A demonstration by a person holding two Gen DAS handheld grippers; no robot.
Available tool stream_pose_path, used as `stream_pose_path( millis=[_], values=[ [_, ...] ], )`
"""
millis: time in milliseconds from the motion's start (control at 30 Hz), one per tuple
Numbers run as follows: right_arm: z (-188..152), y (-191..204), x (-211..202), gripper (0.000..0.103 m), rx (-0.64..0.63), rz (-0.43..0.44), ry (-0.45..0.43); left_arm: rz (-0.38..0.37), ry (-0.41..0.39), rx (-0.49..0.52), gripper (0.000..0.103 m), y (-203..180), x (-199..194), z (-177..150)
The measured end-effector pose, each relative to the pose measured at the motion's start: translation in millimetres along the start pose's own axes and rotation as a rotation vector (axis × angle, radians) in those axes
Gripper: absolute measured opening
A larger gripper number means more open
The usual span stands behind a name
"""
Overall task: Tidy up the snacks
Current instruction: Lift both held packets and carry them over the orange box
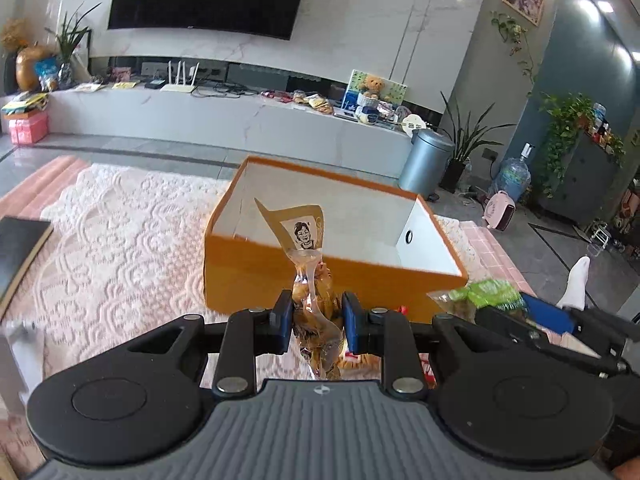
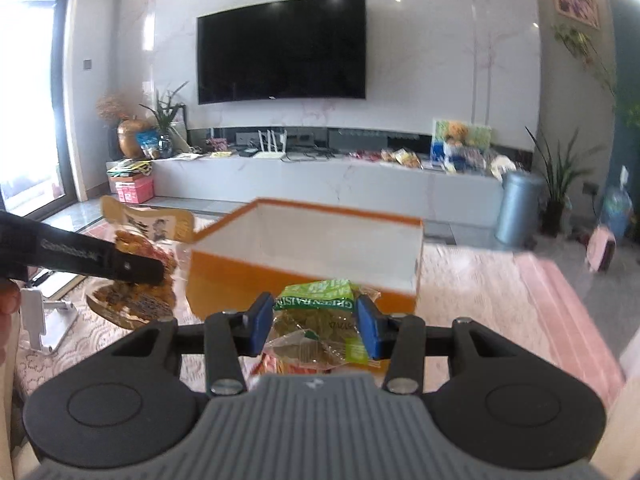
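An open orange box (image 1: pixel 280 276) with a white inside stands on the pink-white cloth ahead; it also shows in the right wrist view (image 2: pixel 248 276). My left gripper (image 1: pixel 316 322) is shut on a clear bag of brown snacks (image 1: pixel 310 312) with a yellow header card, held just in front of the box's near wall. That bag also shows in the right wrist view (image 2: pixel 136 276), with the left gripper (image 2: pixel 156 270) on it. My right gripper (image 2: pixel 316 326) is shut on a green raisin bag (image 2: pixel 316 316), near the box's front right; the bag shows in the left wrist view (image 1: pixel 488 294).
A red-white snack packet (image 2: pixel 296 366) lies under the raisin bag. A dark book (image 1: pixel 18 248) lies at the left of the cloth. A white metal stand (image 2: pixel 40 320) sits at the left. A grey bin (image 1: pixel 426 162) and plants stand beyond.
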State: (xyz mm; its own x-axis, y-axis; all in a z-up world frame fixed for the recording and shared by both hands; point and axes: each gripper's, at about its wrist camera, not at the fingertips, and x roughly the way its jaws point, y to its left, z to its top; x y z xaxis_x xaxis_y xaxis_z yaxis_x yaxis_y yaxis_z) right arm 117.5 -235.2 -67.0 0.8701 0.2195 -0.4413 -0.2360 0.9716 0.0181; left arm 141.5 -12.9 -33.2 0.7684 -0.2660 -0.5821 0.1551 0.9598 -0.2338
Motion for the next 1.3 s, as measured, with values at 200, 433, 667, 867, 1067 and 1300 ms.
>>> stream_pose_path(
  millis=[200,433,667,867,1067,1300],
  values=[
    [33,14,15,0.043,-0.12,-0.008,-0.025,-0.003,-0.022,0.054,0.028,-5,5,22],
    [67,6,49,0.043,-0.139,0.005,-0.004,-0.002,-0.026,0.099,0.028,-8,20,49],
    [92,2,98,0.043,-0.131,-0.019,0.068,0.001,-0.002,0.112,0.028,-5,47,68],
    [100,13,143,0.043,-0.166,-0.024,0.138,-0.002,0.037,0.08,0.028,9,83,75],
    [100,11,195,0.043,-0.143,-0.021,0.238,0.043,0.074,0.075,0.028,21,117,75],
    [96,12,241,0.043,-0.15,-0.018,0.339,0.081,0.128,0.086,0.028,28,149,76]
  ],
)
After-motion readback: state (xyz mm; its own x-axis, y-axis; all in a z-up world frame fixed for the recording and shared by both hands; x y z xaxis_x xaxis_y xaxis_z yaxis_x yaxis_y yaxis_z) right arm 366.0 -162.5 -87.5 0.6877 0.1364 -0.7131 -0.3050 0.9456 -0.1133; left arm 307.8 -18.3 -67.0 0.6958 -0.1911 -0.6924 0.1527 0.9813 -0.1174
